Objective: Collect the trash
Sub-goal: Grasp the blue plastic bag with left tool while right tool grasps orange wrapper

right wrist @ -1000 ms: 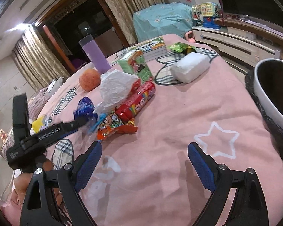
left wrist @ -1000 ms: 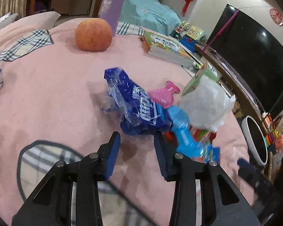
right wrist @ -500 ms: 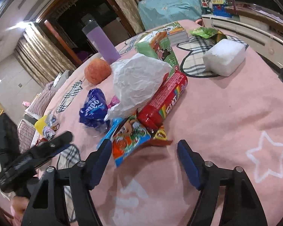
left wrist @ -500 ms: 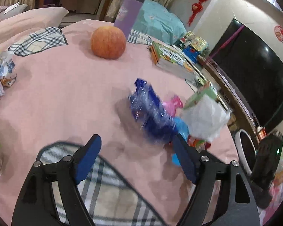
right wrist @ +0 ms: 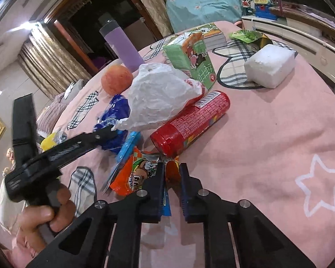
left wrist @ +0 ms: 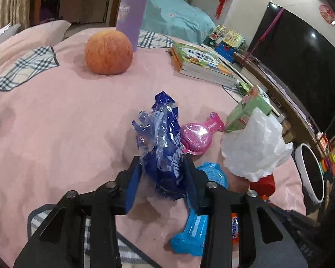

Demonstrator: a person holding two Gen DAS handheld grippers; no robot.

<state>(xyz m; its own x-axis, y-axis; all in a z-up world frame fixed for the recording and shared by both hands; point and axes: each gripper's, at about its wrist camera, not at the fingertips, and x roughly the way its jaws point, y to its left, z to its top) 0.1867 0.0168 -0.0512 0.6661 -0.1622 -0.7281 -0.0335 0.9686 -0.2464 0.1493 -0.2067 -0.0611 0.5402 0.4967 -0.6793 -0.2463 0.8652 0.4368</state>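
with both pinches made, the left gripper (left wrist: 162,174) clamps the blue wrapper (left wrist: 165,147), the right gripper (right wrist: 170,172) the orange snack packet (right wrist: 134,176); next, lift both toward the bin (left wrist: 310,174) off to the left gripper's right.

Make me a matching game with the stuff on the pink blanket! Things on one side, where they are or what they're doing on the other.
Things:
1. blue wrapper
2. orange snack packet
3. red tube
4. apple

Clues:
A. lying on its side, partly under the white crumpled bag
B. sitting in front of the purple cup
C. squeezed between the left tongs
D. its edge is pinched by the right tongs

Pairs: 1-C, 2-D, 3-A, 4-B
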